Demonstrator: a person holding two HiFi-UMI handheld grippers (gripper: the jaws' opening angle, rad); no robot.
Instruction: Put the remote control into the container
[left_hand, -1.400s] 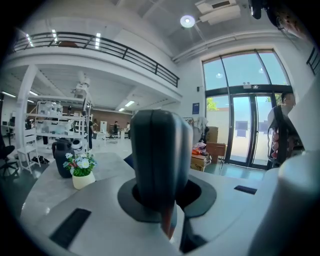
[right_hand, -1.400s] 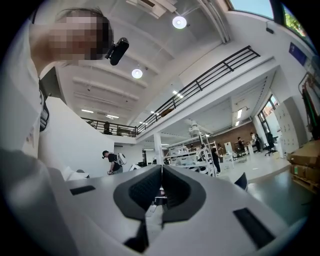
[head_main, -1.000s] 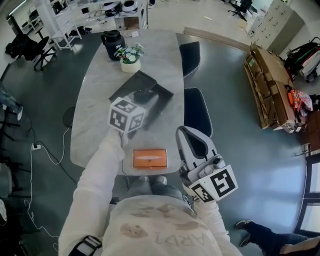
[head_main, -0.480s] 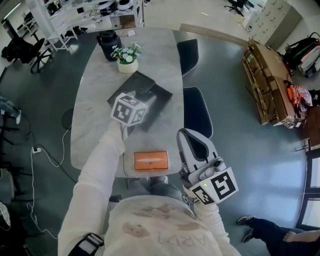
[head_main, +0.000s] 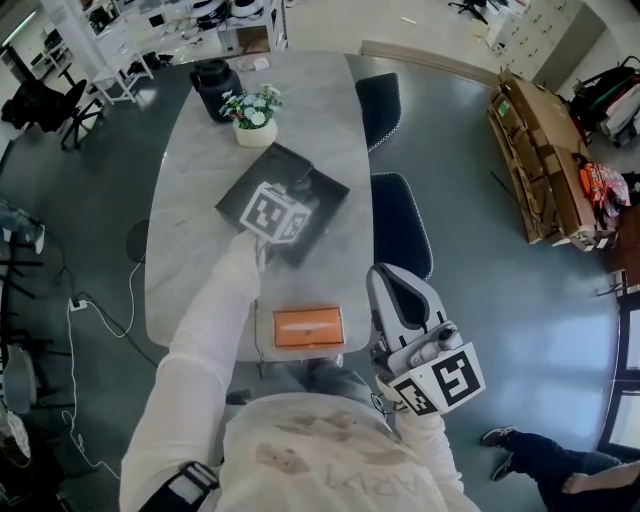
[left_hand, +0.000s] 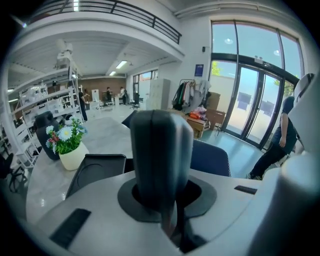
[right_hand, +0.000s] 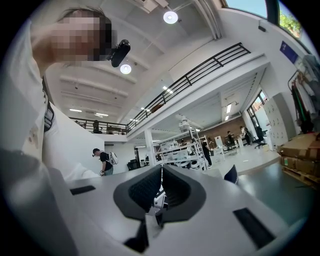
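Note:
My left gripper (head_main: 287, 203) is shut on a dark grey remote control (left_hand: 161, 150), which stands up out of the jaws in the left gripper view. It hangs over the black container (head_main: 240, 196), an open flat tray on the grey table; that tray also shows below and to the left as the container (left_hand: 95, 170). In the head view the marker cube hides the remote. My right gripper (head_main: 398, 292) is held off the table's near right corner, above the floor. Its jaws (right_hand: 159, 192) are shut with nothing between them.
A white pot of flowers (head_main: 257, 118) and a black jug (head_main: 213, 80) stand beyond the container. An orange box (head_main: 308, 327) lies at the table's near edge. Two dark chairs (head_main: 400, 230) stand along the right side of the table (head_main: 190, 250).
My left gripper has moved forward and a little right with the remote, from the container's near edge to over it. The right gripper has stayed about where it was.

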